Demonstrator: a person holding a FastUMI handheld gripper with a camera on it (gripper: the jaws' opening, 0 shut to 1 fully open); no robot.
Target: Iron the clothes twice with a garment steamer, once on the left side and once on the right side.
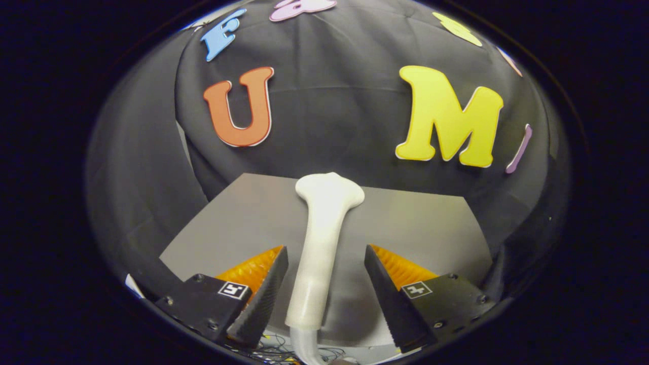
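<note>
- The gripper [324, 284] was wide open, gripping nothing; a clear gap showed between each finger and the steamer [322, 238].
- The steamer, a white handheld wand, lay on the grey table [421, 223] between the two fingers, its handle running back toward the gripper and its flared head pointing away, beyond the fingertips.
- That lie looked convenient: the handle sat lengthwise in the gap, so closing would likely clamp it across its narrow width.
- A pale hose [304, 347] left the handle's near end and curved down under the gripper, near some thin wires; it could drag when the wand was lifted.
- No garment could be made out; black cloth hung behind and beside the table.
- Judged from this, the task stood at its start: the steamer was not yet gripped and neither pass was begun.
</note>
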